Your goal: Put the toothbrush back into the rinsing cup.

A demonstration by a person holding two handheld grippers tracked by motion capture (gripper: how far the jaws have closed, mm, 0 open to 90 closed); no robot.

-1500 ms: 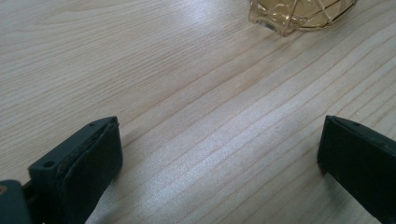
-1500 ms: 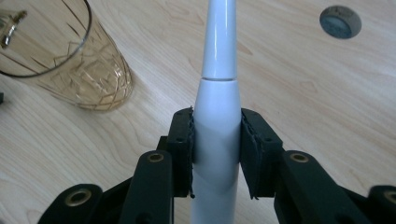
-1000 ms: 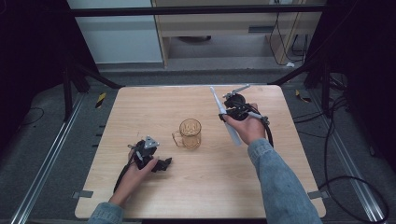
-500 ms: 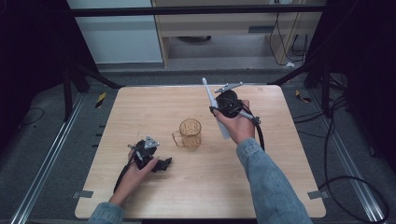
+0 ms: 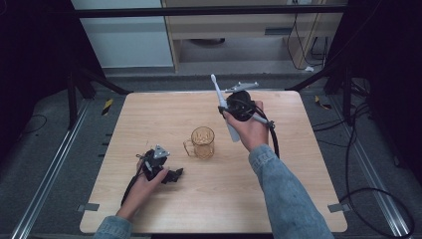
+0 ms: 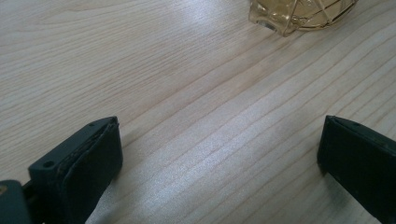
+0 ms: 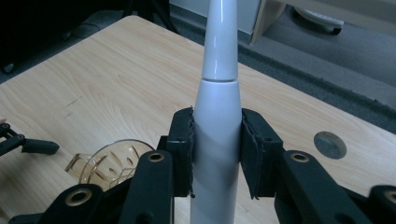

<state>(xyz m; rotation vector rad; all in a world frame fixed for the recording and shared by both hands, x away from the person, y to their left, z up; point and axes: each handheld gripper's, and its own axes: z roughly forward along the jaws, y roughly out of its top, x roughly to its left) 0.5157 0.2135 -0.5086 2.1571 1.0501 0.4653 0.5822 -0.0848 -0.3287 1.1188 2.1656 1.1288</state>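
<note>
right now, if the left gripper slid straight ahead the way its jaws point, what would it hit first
Probably the amber glass mug. The left gripper stands open over bare table, and the mug sits ahead, slightly to the right, so it might only clip it.

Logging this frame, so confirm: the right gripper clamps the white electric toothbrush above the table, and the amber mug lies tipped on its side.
Wrong about the mug: the high view shows it upright, mouth up. The right gripper does clamp the toothbrush above the table.

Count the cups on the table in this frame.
1. An amber glass mug stands upright near the table's middle, handle toward the left gripper, below and left of the electric toothbrush held in the right gripper. No place hides another.
</note>
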